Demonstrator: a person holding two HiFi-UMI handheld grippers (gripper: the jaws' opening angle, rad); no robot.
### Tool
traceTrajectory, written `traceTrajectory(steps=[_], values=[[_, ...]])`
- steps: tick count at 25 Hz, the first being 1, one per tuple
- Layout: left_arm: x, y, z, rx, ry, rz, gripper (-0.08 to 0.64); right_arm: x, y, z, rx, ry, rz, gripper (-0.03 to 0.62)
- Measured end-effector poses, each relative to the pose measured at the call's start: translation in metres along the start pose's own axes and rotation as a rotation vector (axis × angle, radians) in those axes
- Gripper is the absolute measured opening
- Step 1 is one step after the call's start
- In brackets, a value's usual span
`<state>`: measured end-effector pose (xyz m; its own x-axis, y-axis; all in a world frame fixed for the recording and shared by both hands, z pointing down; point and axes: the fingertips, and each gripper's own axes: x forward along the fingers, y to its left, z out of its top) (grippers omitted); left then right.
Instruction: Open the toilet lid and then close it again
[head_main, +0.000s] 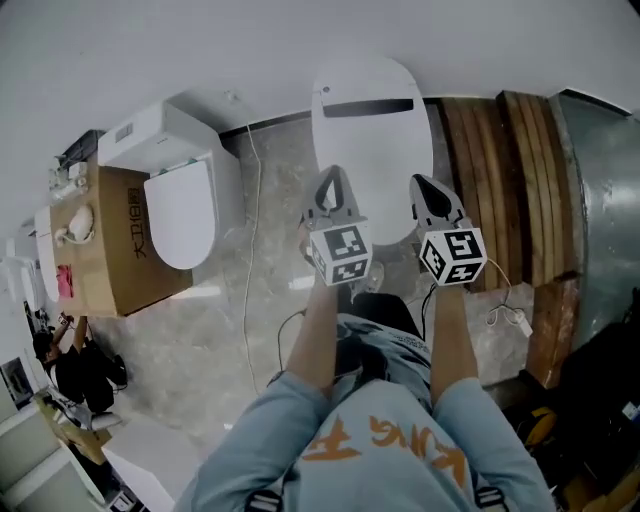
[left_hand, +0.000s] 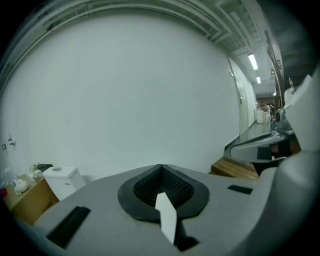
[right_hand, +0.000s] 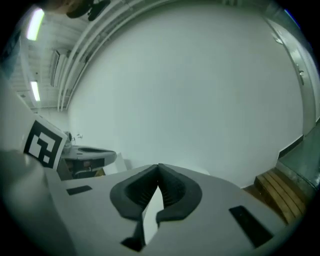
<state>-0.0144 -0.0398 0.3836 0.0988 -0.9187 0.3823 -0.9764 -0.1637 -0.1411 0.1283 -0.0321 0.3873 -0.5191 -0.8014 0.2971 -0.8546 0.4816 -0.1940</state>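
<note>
- While both tools are held up in the air, the toilet lid (head_main: 365, 140) sits below them and just past their tips. It looks flat and shut.
- The left gripper (head_main: 331, 178) has its two jaws pressed tight together, with nothing between them.
- The right gripper (head_main: 419, 183) is squeezed together too, and it pinches nothing. Its own view shows mostly the white wall (right_hand: 190, 90) ahead.
- Neither tool touches the lid.
- The lid looks like smooth, hard plastic. I think it is light but slippery, and it likely swings on a hinge at its far end, by the wall.
- The best place to grab is probably the front edge, the end nearest the tools. The jaws would have to spread first.
- It should come down slowly, or it could bang and crack.
- Another toilet (head_main: 185, 205) and a brown box (head_main: 120, 240) sit off to the left gripper's side.
</note>
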Motion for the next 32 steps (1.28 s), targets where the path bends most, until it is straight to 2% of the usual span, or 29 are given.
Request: traceTrajectory(steps=[4, 7, 10, 13, 17, 25, 32], values=[[-0.027, 0.01, 0.077, -0.071, -0.142, 0.006, 0.026, -0.015, 0.012, 0.085, -0.024, -0.157, -0.032, 0.012], [-0.051, 0.014, 0.122, -0.104, -0.253, -0.001, 0.026, -0.024, 0.026, 0.128, -0.07, -0.206, -0.054, 0.012], [-0.064, 0.015, 0.159, -0.089, -0.35, -0.004, 0.026, -0.024, 0.032, 0.159, -0.116, -0.226, -0.078, 0.012], [-0.068, 0.016, 0.18, -0.064, -0.395, -0.002, 0.026, -0.027, 0.035, 0.178, -0.177, -0.256, -0.073, 0.012], [-0.072, 0.023, 0.195, -0.049, -0.422, 0.004, 0.026, -0.03, 0.035, 0.197, -0.22, -0.294, -0.078, 0.012], [-0.076, 0.019, 0.209, -0.084, -0.463, -0.038, 0.026, -0.036, 0.037, 0.216, -0.267, -0.348, -0.076, 0.012], [-0.074, 0.015, 0.209, -0.103, -0.448, -0.063, 0.026, -0.041, 0.038, 0.222, -0.289, -0.36, -0.071, 0.012]])
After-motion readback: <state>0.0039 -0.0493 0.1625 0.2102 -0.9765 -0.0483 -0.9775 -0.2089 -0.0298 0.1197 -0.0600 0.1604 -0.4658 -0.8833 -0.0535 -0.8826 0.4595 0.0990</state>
